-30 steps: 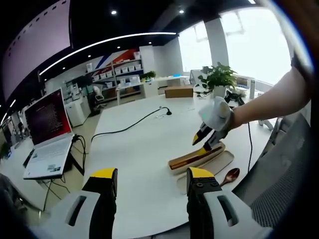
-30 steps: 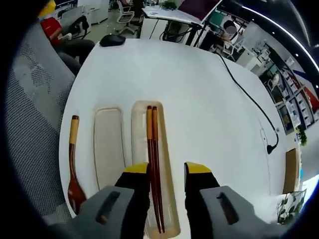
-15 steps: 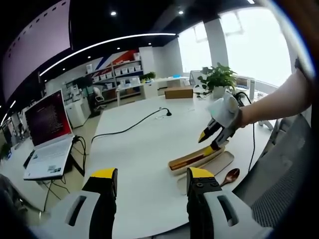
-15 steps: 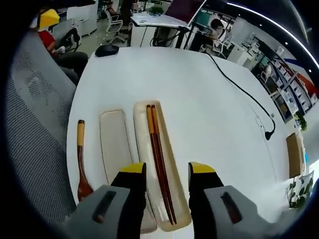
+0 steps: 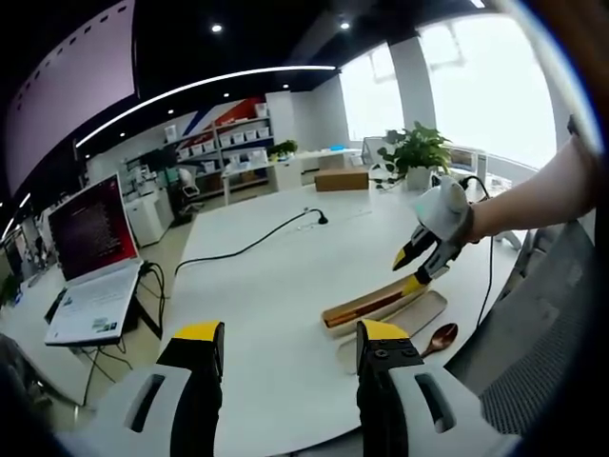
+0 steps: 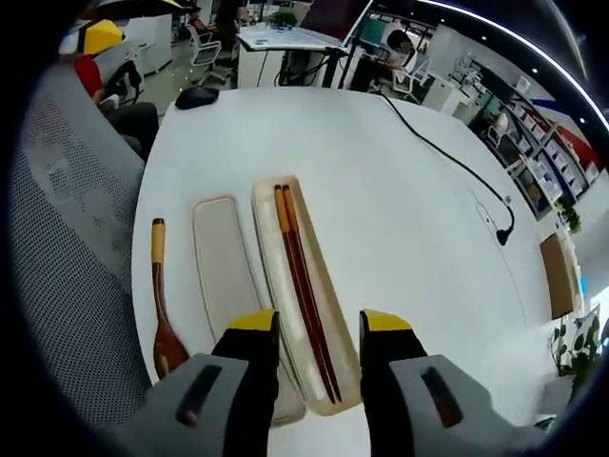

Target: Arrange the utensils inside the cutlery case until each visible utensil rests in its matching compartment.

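Now, from left to right in the right gripper view: the spoon (image 6: pixel 160 314) lies on the desk (image 6: pixel 400 190) beside the empty tray (image 6: pixel 228 286), near the edge, and could be pushed off. Chopsticks (image 6: pixel 303 286) rest in the case (image 6: pixel 328 328). Both the left gripper (image 5: pixel 285 343) and right gripper (image 6: pixel 314 328) have jaws apart, empty.

both grippers held up, jaws parted and empty

left gripper (image 5: pixel 290 347) points forward with jaws apart; right gripper (image 6: pixel 321 333) likewise, seen in the left gripper view on an outstretched forearm (image 5: pixel 533 195).
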A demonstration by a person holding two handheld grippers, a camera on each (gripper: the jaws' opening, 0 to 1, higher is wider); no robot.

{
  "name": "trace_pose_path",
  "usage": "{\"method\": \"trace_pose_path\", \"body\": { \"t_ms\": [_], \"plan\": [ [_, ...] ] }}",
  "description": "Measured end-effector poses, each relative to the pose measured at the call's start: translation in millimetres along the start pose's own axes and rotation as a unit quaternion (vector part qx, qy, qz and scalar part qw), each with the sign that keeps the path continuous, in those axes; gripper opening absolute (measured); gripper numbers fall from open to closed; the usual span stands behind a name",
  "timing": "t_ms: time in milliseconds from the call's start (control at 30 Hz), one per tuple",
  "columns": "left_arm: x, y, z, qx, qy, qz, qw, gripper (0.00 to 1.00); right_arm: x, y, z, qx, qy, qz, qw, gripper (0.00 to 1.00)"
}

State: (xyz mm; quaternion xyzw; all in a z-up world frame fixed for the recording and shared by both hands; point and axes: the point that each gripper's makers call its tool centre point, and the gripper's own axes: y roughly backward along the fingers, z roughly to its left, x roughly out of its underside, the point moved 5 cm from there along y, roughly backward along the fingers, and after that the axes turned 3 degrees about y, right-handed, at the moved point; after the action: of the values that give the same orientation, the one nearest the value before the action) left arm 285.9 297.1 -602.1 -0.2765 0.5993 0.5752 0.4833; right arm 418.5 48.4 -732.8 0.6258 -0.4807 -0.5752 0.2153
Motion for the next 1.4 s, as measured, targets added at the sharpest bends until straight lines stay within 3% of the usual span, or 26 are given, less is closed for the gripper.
{"method": "trace_pose_path", "body": {
  "t_ms": [600, 1400],
  "plan": [
    [-0.8, 1.0, 0.5, -0.002, 0.000, -0.002, 1.0000, 0.57, -3.5, 9.0, 25.2, -0.025, -0.003, -0.013, 0.9996, 0.31],
    [-2.3, 2.2, -0.2, -0.004, 0.001, -0.001, 1.0000, 0.57, -18.5, -2.0, 84.9, -0.127, 0.044, -0.015, 0.9908, 0.29]
  ]
}}
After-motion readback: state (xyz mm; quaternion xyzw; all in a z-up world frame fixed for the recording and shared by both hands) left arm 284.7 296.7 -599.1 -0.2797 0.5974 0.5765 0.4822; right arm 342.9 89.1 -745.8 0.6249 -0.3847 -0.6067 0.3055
